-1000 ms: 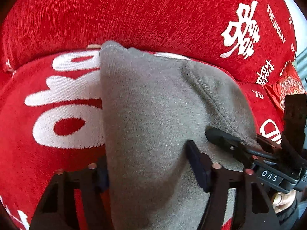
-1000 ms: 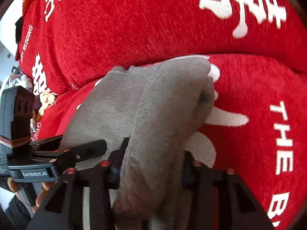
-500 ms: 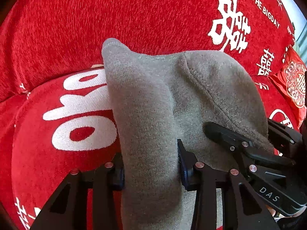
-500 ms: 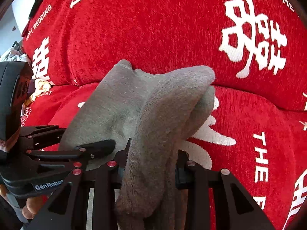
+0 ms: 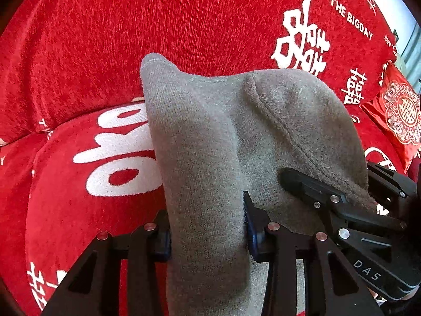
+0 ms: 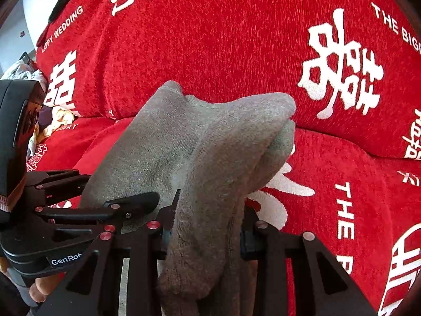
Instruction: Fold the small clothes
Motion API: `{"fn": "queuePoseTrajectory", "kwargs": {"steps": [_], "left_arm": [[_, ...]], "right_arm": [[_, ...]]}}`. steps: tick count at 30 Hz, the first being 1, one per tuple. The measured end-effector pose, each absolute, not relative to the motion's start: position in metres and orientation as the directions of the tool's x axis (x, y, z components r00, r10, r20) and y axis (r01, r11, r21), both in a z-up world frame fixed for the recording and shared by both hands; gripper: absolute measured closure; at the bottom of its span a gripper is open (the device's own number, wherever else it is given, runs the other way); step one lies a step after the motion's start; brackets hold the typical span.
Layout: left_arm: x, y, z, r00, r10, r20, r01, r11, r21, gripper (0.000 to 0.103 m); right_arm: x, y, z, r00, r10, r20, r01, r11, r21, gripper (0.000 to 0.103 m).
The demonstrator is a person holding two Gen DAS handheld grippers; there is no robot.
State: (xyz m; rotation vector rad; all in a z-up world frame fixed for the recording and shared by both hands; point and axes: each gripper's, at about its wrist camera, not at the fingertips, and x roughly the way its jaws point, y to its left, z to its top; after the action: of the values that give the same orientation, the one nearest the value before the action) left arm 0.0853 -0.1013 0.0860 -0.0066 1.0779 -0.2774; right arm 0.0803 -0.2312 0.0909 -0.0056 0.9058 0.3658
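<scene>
Left wrist view: your left tongs point(image 5: 206, 233) pinch the grey sock point(image 5: 210, 158), raised above the red sofa cover point(image 5: 105, 39).
Its cuff end peaks toward 11 o'clock, and your right tongs point(image 5: 329, 197) come in from 3 o'clock against the sock's other end. In the right wrist view, your right tongs point(image 6: 206, 233) are pressed onto the bunched sock point(image 6: 223, 152), with the left tongs point(image 6: 105, 208) at 9 o'clock touching it; white lettering marks the sofa cover point(image 6: 210, 39).

Both hand-held grippers point(image 5: 206, 226) point(image 6: 206, 226) clamped, side by side
</scene>
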Motion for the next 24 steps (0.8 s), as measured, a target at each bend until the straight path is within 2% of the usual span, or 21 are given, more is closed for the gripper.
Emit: {"fn": "queuePoseTrajectory", "kwargs": {"steps": [13,24], "left_arm": [[0.035,-0.094,0.118,0.491,-0.220,-0.843,0.229,0.966,-0.119,0.060],[-0.007,-0.084,0.118,0.493,-0.214,-0.843,0.227,0.967,-0.112,0.060]], "right_arm": [[0.031,-0.221,0.121,0.599,0.307,-0.739,-0.315,0.939,0.135,0.068],[-0.012,-0.210,0.121,0.600,0.312,-0.737,-0.316,0.938,0.139,0.068]]}}
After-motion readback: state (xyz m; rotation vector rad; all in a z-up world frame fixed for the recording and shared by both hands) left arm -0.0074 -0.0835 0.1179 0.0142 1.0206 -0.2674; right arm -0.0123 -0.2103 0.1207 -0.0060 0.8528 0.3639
